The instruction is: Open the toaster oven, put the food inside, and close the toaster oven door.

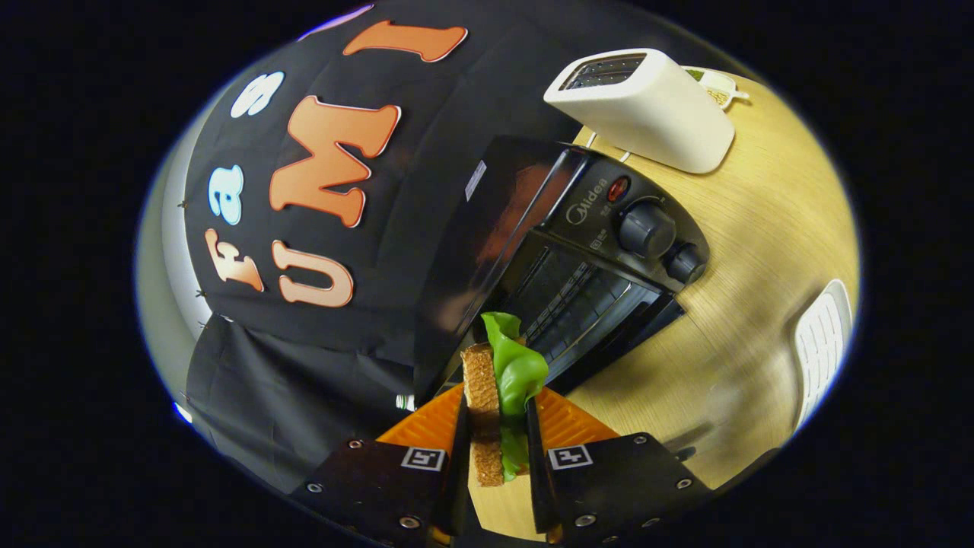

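Sandwich of brown bread and green lettuce (498,396) clamped between both fingers of the black-and-orange claw (496,445), glossy black toaster oven (563,251) just ahead, door dropped open, so best keep it level and feed it straight onto the rack.

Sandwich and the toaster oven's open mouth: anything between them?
Nothing: in the gripper view the tongs grip the sandwich just short of the toaster oven, door down.
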